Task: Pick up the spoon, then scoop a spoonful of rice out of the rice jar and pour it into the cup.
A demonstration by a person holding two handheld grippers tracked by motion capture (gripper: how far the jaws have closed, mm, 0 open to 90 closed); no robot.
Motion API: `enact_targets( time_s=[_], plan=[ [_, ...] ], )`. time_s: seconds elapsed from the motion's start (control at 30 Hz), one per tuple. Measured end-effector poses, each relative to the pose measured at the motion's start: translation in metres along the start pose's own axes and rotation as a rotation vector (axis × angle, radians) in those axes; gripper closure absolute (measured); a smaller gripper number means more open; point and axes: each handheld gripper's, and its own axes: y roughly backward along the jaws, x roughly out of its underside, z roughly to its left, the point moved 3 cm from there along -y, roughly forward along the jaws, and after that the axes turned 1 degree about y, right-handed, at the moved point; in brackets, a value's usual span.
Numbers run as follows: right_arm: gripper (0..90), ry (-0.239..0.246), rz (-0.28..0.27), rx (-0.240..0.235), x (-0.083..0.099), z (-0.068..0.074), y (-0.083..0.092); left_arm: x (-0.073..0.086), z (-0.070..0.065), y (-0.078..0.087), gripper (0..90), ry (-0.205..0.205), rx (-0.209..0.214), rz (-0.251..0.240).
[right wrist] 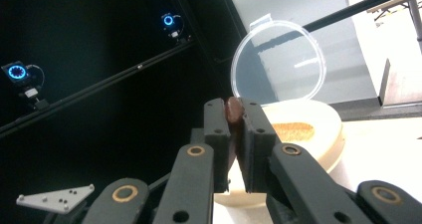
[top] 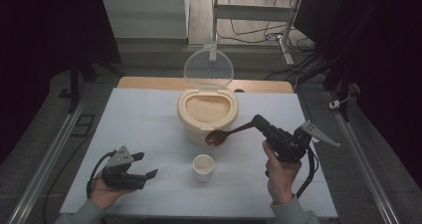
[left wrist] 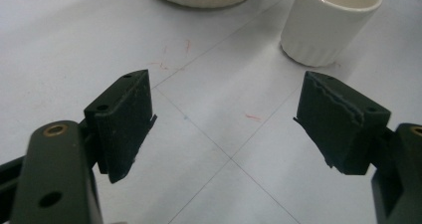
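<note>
High view: on the white worktop (top: 149, 114), a cream grain bin (top: 207, 115) stands with its clear lid (top: 208, 68) flipped up. The right tongs (top: 258, 120) clamp a brown wooden spoon (top: 226, 133) by its handle, its bowl hanging at the bin's front wall above a small white cup (top: 203, 167). The left tongs (top: 148, 165) rest wide and empty near the cup. Scooping appears under way; next, the spoon must likely dip into the grain.

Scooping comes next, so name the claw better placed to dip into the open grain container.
Right: the right claw grips the brown wooden spoon beside the cream round container; the left claw is open and farther off.
</note>
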Motion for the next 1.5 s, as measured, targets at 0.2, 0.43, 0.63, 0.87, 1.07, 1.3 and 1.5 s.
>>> enact_targets(
  time_s=[0.2, 0.43, 0.63, 0.87, 1.07, 1.3, 1.5],
  plan=[
    [83.5, 0.003, -0.024, 0.007, -0.011, -0.004, -0.003, 0.002, 0.001, -0.001, 20.4, 0.009, 0.000, 0.007],
    [83.5, 0.022, -0.045, 0.009, -0.026, -0.006, -0.012, 0.002, 0.001, -0.003, 19.3, 0.015, 0.008, 0.016],
    [83.5, 0.029, -0.049, 0.017, -0.034, -0.009, -0.024, 0.003, 0.001, -0.004, 19.1, 0.013, 0.012, 0.022],
    [83.5, 0.041, -0.059, 0.053, -0.040, -0.016, -0.038, 0.003, 0.001, -0.004, 19.0, 0.014, 0.014, 0.024],
    [83.5, 0.082, -0.044, 0.103, -0.044, -0.024, -0.053, 0.004, 0.001, -0.005, 18.8, 0.015, 0.020, 0.034],
    [83.5, 0.158, -0.001, 0.169, -0.041, -0.029, -0.073, 0.005, 0.000, -0.006, 18.5, 0.015, 0.024, 0.043],
    [83.4, 0.211, 0.022, 0.222, -0.036, -0.034, -0.082, 0.005, 0.000, -0.007, 18.5, 0.014, 0.026, 0.048]
  ],
)
